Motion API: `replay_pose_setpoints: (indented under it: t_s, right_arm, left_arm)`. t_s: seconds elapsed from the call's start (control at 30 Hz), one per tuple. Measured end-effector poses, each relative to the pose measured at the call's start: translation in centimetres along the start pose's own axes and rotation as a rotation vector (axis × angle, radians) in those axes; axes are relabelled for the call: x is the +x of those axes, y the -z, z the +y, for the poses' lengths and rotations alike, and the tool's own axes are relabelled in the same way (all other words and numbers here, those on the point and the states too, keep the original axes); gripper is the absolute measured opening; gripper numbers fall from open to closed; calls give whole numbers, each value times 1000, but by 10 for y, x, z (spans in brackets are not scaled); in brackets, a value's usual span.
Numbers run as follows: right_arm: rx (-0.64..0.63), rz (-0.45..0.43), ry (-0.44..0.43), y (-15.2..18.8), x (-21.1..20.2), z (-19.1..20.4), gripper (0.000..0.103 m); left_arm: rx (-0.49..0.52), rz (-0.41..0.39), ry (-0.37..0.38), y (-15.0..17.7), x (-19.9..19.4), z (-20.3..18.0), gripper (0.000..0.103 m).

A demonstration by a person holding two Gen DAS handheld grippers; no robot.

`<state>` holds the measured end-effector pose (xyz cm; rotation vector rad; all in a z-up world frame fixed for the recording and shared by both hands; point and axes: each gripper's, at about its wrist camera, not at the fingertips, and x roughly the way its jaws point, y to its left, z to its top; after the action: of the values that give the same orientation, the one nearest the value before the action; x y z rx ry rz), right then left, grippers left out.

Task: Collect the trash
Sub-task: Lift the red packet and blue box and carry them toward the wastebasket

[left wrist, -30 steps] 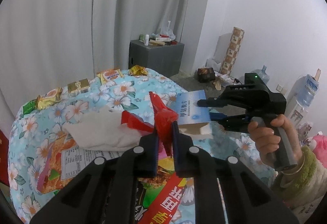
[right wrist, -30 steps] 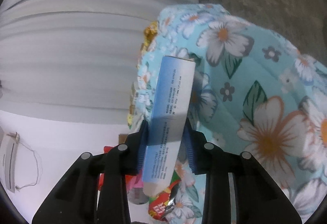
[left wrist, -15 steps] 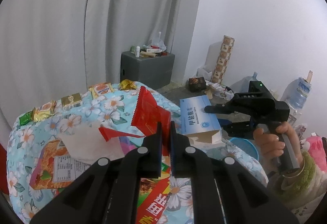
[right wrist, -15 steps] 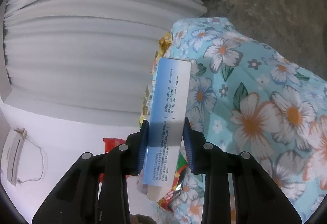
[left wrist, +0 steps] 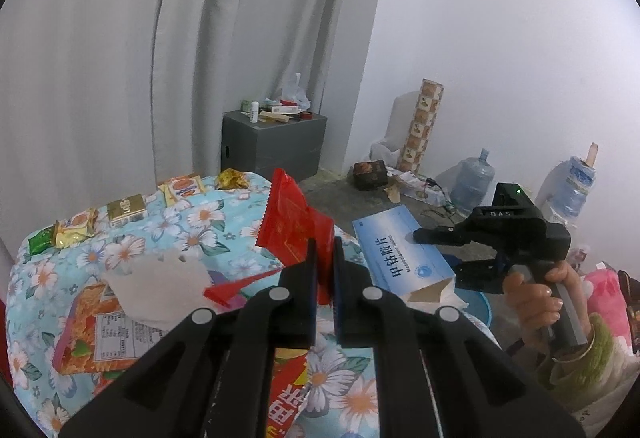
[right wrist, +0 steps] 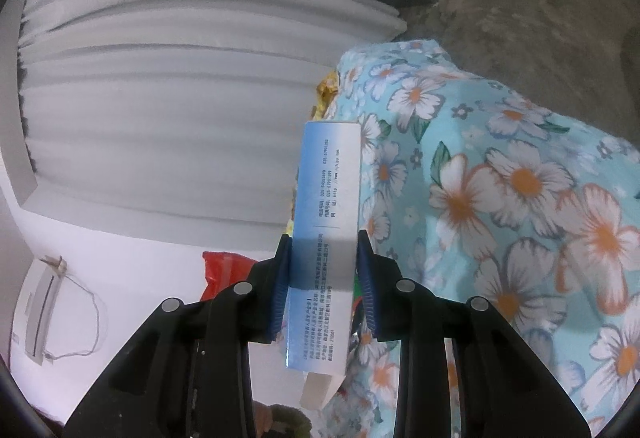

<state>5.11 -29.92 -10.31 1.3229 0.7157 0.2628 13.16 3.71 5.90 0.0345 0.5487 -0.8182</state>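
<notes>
Left gripper (left wrist: 323, 258) pinches the crinkly red foil wrapper (left wrist: 294, 224) mid-frame; right gripper (right wrist: 323, 270) clamps the long blue-and-white cardboard box (right wrist: 326, 222). Best carry both level, grips firm, clear of the floral-clothed table (left wrist: 192, 234).

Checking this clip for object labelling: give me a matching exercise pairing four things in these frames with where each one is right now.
Things:
1. red wrapper
2. blue and white medicine box
3. white tissue
4. gold crumpled wrapper

Places:
A. at the far edge of the floral tablecloth, nearest the grey cabinet
B. pinched in the left hand-held gripper, lifted off the cloth
C. lying flat on the cloth, partly over an orange snack bag
D. clamped in the right hand-held gripper, held beside the table edge

Pairs: 1-B, 2-D, 3-C, 4-A
</notes>
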Motion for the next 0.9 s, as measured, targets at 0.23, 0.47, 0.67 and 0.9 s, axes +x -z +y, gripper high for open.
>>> replay_pose_setpoints:
  t_s: [0.23, 0.47, 0.67, 0.9]
  right_arm:
    - [6, -27, -34, 1, -18, -3, 29]
    - [9, -57, -63, 0, -41, -9, 29]
    - [17, -92, -85, 0, -66, -16, 29]
    - [39, -155, -105, -3, -98, -30, 29]
  left_arm:
    - [18, 4, 20, -5, 6, -14, 6]
    - [58, 9, 50, -11, 15, -31, 6]
    - [91, 15, 89, -18, 26, -51, 6]
    - [134, 34, 156, -25, 46, -88, 6]
